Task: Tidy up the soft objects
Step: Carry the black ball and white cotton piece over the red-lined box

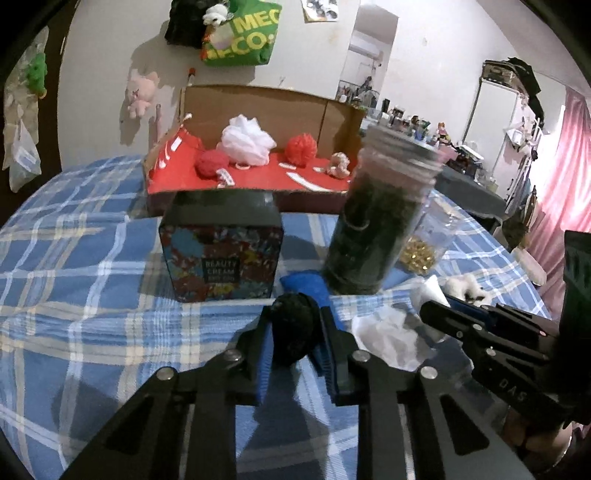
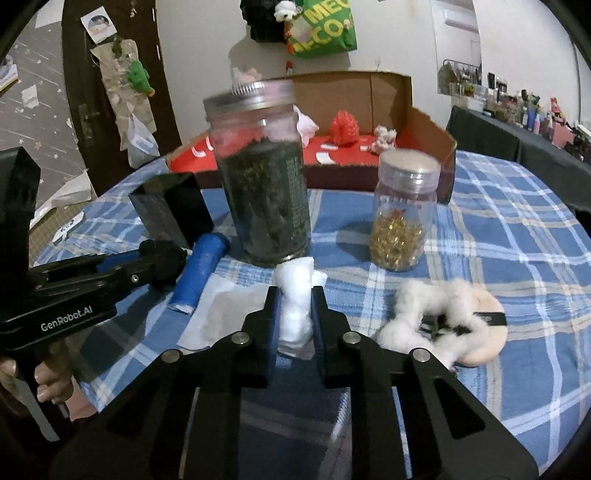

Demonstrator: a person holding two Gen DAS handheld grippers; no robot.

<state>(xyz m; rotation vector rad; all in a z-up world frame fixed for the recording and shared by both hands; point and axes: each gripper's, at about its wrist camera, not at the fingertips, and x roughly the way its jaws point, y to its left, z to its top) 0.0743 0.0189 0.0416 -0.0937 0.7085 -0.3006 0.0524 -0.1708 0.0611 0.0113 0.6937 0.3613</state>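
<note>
A black fuzzy ball (image 1: 293,330) is pinched between the blue-padded fingers of the left gripper (image 1: 293,332), low over the blue plaid tablecloth (image 1: 92,258), and a wad of white cotton (image 2: 295,306) is squeezed between the fingers of the right gripper (image 2: 294,314), its lower end just above a sheet of white paper (image 2: 218,314) spread on the cloth. A rolled blue cloth (image 2: 201,271) is seen lying beside that paper, close to the left gripper's tip. To the right of the right gripper, a white fluffy ring (image 2: 432,317) is laid over a pale round pad (image 2: 484,350). Just beyond the grippers a tall glass jar of dark leaves (image 2: 264,173) with a metal lid is stood upright, flanked by a patterned tin box (image 1: 221,254) marked "BEAUTY CREAM" on one side and a small clear jar of gold beads (image 2: 402,214) on the other. Farther back an open cardboard box (image 1: 273,107) with a red floor is set on the table; in it a red yarn ball (image 1: 212,164), a white mesh puff (image 1: 247,140), a red mesh puff (image 1: 302,147) and a small pinkish soft item (image 1: 340,165) are held apart from one another. On the far wall a green bag (image 1: 243,33) is hung.
</note>
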